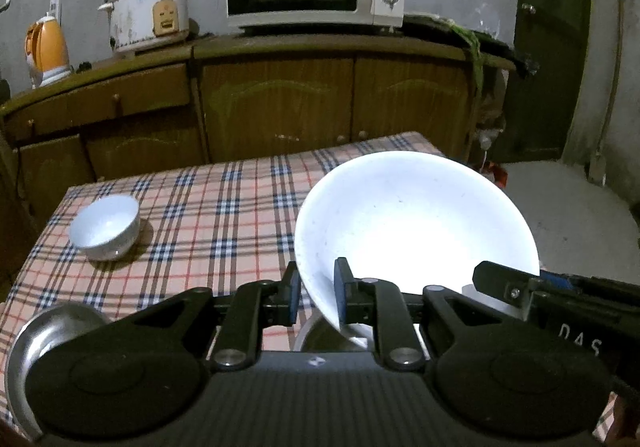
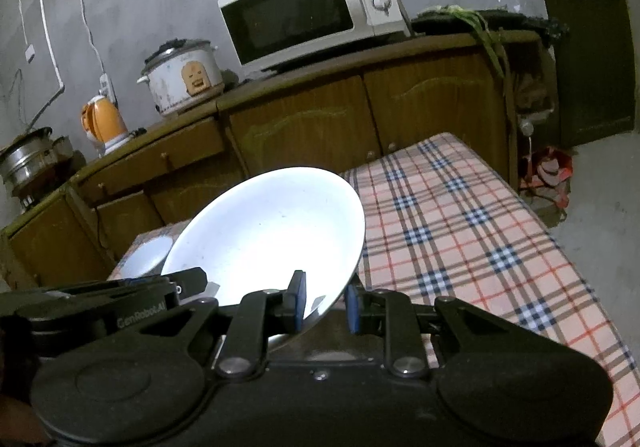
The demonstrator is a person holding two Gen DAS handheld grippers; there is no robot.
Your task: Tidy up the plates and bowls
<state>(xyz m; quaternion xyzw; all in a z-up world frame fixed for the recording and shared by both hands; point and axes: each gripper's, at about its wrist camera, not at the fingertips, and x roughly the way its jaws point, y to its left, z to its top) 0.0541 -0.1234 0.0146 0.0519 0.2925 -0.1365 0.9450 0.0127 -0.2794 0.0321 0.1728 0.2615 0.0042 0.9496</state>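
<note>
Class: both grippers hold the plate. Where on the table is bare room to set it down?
Bare cloth runs right of the plate to the far edge, and between the plate and small bowl. The near-left corner is crowded by the steel bowl.

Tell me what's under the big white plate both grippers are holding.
Under the white plate, the left wrist view shows a round rim, apparently another dish. The plate and left gripper hide the rest, so what it is stays unclear.

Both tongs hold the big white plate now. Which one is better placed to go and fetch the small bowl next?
Probably the left tongs. In the left view the bowl sits on the left part of the table. The right tongs grip the plate on its right rim, farther away.
</note>
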